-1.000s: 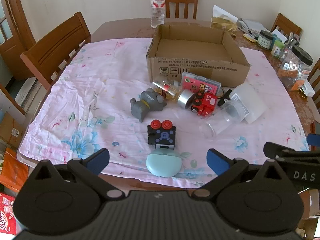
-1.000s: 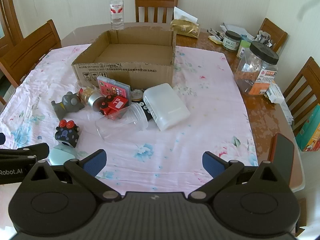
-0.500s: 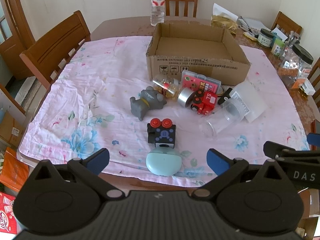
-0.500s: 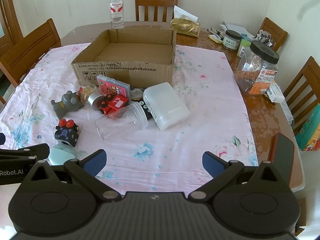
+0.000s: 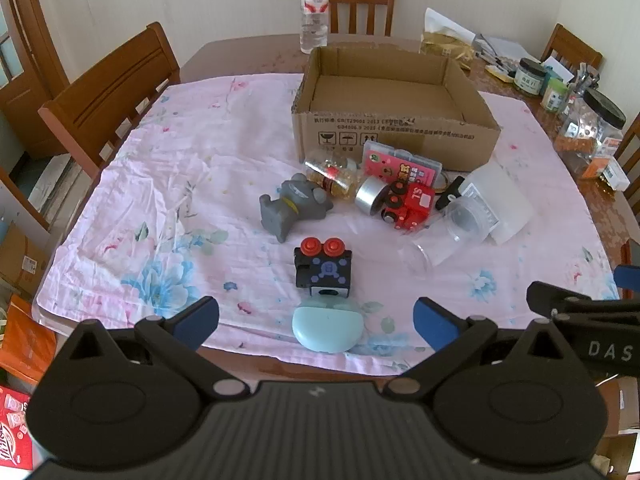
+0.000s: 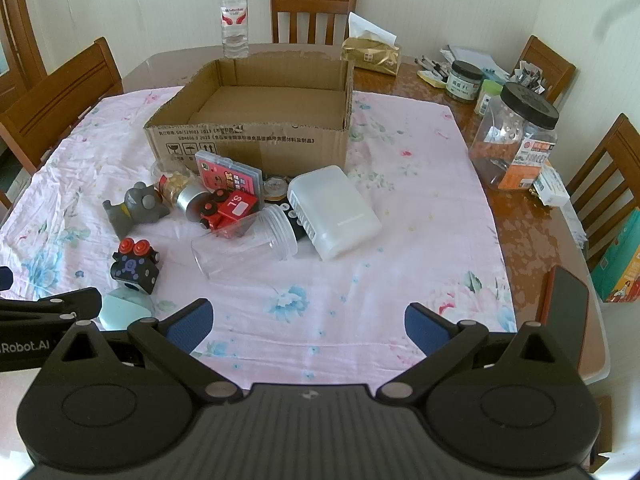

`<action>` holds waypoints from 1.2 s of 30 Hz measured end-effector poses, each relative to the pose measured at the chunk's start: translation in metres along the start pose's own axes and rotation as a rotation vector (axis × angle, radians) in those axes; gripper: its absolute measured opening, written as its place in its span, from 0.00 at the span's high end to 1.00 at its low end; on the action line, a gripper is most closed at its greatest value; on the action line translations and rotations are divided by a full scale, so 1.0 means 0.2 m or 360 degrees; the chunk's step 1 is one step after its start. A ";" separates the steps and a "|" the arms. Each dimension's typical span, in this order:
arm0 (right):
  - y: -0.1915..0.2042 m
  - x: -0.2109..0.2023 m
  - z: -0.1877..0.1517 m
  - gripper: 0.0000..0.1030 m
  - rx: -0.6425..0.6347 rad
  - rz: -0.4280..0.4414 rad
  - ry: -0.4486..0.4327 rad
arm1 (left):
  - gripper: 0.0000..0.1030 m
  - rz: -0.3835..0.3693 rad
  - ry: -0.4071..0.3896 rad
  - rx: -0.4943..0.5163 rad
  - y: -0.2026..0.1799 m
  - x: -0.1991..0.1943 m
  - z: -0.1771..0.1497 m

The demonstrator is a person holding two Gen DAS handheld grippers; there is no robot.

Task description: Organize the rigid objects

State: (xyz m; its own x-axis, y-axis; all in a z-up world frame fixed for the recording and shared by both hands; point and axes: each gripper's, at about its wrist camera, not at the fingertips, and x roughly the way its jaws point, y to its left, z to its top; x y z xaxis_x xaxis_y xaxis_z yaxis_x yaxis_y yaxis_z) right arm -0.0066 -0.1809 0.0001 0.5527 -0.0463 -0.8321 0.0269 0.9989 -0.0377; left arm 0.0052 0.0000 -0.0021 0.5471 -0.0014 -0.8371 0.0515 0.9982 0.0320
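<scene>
Sorting not yet begun: left gripper (image 5: 316, 316) and right gripper (image 6: 306, 320) hover at the near table edge, jaws wide, holding nothing.

Open corrugated cardboard box (image 5: 394, 136) stands bare inside, seemingly the goal, with the rigid pieces scattered before it on the wrinkled floral cloth (image 5: 180, 184). Nearest the left gripper lies a smooth pale-blue rounded case (image 5: 327, 329), touching a blocky black toy with red knobs (image 5: 323, 266); the next move likely calls for a low, level reach. Beyond: matte grey animal figure (image 5: 292, 205), glossy red toy vehicle (image 5: 408, 205), clear plastic jar on its side (image 6: 244, 245), liable to roll.
</scene>
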 end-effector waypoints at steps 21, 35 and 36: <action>-0.05 0.09 -0.03 0.00 -0.0041 0.0096 -0.0054 | 0.01 -0.0049 -0.0095 0.0052 0.02 0.25 -0.15; -0.05 0.18 -0.05 0.00 -0.0062 0.0123 0.0023 | 0.00 -0.0122 0.0079 0.0033 0.08 0.51 -0.16; -0.05 0.19 -0.04 0.00 -0.0053 0.0126 0.0030 | 0.00 -0.0118 0.0079 0.0048 0.07 0.51 -0.17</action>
State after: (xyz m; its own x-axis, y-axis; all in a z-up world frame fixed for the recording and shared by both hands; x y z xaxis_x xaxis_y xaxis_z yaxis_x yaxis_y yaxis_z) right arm 0.0073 -0.1919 -0.0367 0.5363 0.0324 -0.8434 -0.0443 0.9990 0.0102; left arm 0.0340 0.0167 -0.1054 0.4990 -0.0717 -0.8636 0.1160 0.9931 -0.0154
